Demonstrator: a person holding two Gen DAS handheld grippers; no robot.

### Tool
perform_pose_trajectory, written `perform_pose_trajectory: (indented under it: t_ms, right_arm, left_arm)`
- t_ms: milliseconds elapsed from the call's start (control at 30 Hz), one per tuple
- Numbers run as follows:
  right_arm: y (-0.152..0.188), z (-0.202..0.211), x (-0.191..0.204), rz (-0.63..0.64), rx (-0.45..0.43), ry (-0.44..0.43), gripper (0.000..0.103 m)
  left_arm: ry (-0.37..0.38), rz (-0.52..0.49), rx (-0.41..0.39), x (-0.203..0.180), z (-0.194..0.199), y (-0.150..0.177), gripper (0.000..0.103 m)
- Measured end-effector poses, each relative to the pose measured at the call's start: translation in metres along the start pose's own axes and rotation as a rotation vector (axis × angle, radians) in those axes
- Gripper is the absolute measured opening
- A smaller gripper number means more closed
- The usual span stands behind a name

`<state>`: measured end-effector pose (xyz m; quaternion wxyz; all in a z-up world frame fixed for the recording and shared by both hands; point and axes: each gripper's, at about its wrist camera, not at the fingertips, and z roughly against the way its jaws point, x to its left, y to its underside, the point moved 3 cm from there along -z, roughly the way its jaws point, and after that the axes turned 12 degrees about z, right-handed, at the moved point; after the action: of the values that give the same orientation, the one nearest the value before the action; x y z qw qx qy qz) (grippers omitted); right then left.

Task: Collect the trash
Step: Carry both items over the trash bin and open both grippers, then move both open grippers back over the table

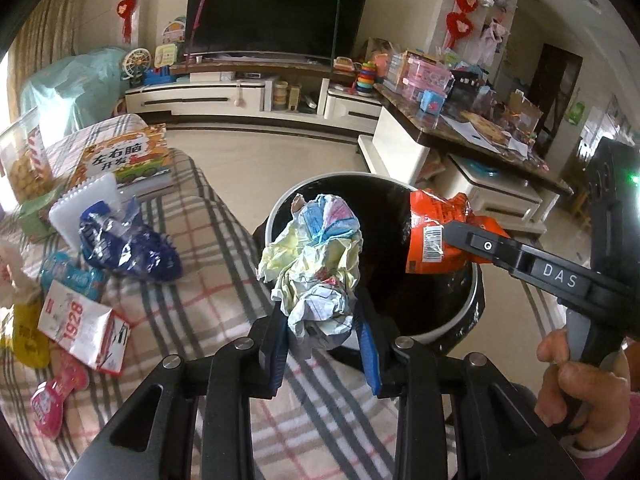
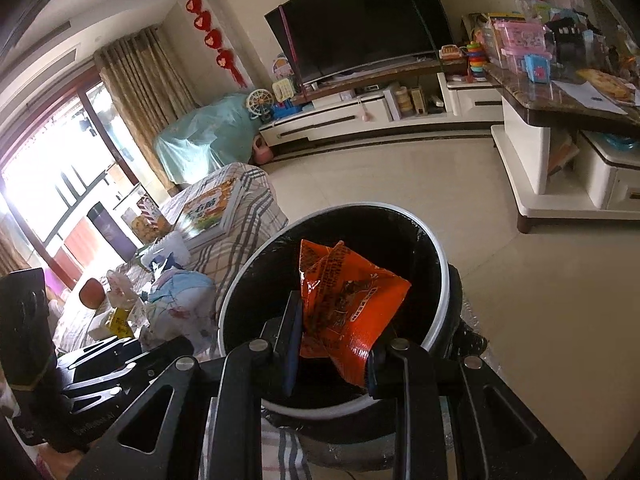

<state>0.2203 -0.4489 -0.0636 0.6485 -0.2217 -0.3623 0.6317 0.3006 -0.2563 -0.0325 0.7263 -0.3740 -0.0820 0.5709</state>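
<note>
My left gripper (image 1: 322, 338) is shut on a crumpled wad of paper (image 1: 316, 256), pale yellow, blue and white, held at the near left rim of a round bin (image 1: 464, 312) lined with a black bag. My right gripper (image 2: 332, 350) is shut on an orange snack wrapper (image 2: 352, 300), which hangs over the open bin (image 2: 434, 240). In the left wrist view that right gripper (image 1: 444, 236) reaches in from the right with the orange wrapper (image 1: 430, 232) over the bin's far side. The crumpled paper (image 2: 180, 304) shows left of the bin in the right wrist view.
A checked cloth surface (image 1: 208, 280) left of the bin carries more litter: a blue wrapper (image 1: 128, 240), a white "1928" carton (image 1: 84, 326), a pink packet (image 1: 56, 400), a picture book (image 1: 132, 160). A TV stand (image 1: 224, 96) and a cluttered marble table (image 1: 480, 128) stand behind.
</note>
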Motion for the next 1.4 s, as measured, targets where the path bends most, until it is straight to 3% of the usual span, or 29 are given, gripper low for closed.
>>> perform_pose_trajectory:
  t_ms: [433,633,733,800,900,1033,1167,1400]
  right_arm:
    - [-0.004,-0.013,-0.009,-0.009,0.029,-0.014,0.028]
    - [-0.008,-0.021,-0.014,0.000,0.055,-0.021,0.028]
    - [-0.008,-0.024,-0.014,0.007,0.067,-0.005,0.038]
    - [-0.008,-0.024,-0.015,0.002,0.064,-0.001,0.058]
    - [-0.008,-0.020,-0.017,-0.012,0.055,0.005,0.060]
    - [-0.006,-0.013,-0.017,-0.027,0.035,0.003,0.065]
    - [-0.004,-0.006,-0.010,-0.037,0.012,-0.008,0.079]
    - [0.005,0.001,0.025,-0.010,-0.010,-0.046,0.089]
  left_arm:
    - [-0.004,-0.013,0.033,-0.007,-0.025,-0.013,0.031]
    - [-0.009,-0.015,0.034,-0.012,-0.033,-0.018,0.037]
    - [-0.010,-0.007,0.029,-0.013,-0.033,-0.018,0.047]
    - [-0.007,0.005,0.025,-0.011,-0.032,-0.017,0.052]
    - [0.000,0.014,0.011,-0.006,-0.028,-0.016,0.060]
    - [0.002,0.033,-0.006,0.004,-0.017,-0.007,0.061]
    - [-0.002,0.071,-0.018,0.021,-0.001,0.007,0.063]
    - [-0.051,0.136,-0.062,0.058,0.037,0.037,0.065]
